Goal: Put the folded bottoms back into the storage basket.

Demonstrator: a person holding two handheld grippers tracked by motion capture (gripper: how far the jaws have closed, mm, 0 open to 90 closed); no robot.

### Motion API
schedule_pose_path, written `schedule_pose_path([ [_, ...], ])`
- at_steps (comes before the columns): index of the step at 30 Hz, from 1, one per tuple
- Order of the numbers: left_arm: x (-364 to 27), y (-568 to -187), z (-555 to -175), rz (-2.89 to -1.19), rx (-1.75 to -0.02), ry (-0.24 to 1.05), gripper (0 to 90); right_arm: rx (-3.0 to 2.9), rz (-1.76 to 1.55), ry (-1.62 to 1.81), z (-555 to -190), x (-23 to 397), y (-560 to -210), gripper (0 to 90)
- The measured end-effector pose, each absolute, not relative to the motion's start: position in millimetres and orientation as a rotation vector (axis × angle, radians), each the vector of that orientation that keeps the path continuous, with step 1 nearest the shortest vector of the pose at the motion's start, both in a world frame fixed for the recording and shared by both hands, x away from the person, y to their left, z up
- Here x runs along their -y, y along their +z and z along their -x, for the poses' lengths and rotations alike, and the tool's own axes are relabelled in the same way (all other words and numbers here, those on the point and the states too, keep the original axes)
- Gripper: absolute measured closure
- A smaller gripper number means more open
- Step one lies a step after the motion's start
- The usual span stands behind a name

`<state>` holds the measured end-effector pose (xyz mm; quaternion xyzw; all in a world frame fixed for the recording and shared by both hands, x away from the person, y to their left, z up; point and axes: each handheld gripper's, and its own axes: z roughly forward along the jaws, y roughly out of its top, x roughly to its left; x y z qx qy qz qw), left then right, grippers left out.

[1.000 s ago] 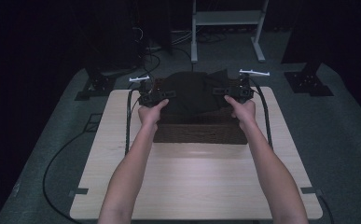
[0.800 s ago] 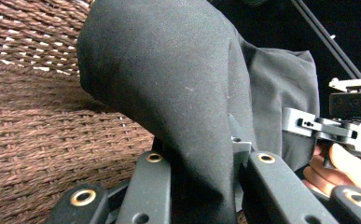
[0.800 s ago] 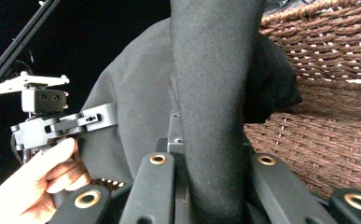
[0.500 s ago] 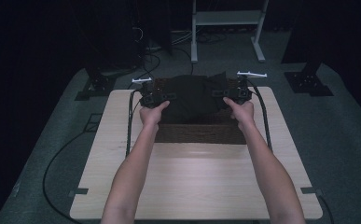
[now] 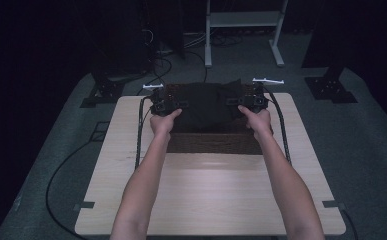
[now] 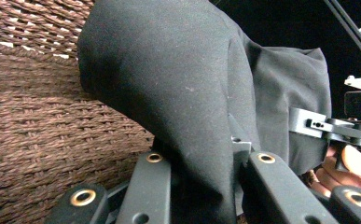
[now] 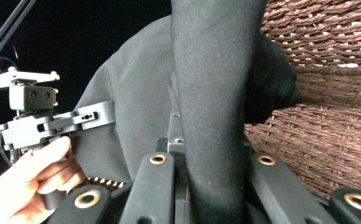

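Note:
A black cloth (image 5: 206,104) hangs bunched over a brown wicker basket (image 5: 211,143) at the far middle of the table. In the high view my left gripper (image 5: 180,104) grips the cloth's left side and my right gripper (image 5: 232,102) its right side. In the left gripper view a thick fold of the cloth (image 6: 169,84) is pinched in my left gripper (image 6: 206,186), with the basket's weave (image 6: 38,121) behind it. The right gripper view has my right gripper (image 7: 211,175) shut on another fold of the cloth (image 7: 211,84), the basket (image 7: 327,130) to its right.
The light wooden table (image 5: 206,200) stretches bare toward the near edge. Cables (image 5: 140,130) trail from both grippers along the table's sides. Beyond the table are a white metal stand (image 5: 241,22) and dark stand feet (image 5: 331,90) on grey carpet.

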<state>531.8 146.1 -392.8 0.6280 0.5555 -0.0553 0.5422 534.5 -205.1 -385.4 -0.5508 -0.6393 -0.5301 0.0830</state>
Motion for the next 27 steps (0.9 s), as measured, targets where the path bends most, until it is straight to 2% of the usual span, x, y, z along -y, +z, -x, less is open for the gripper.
schedule_pose_path([
  [27, -141, -393, -535, -1.548, -1.379, -0.108, 76.3, 1.901, 1.667, -1.533, -539, 207, -396, 77.6],
])
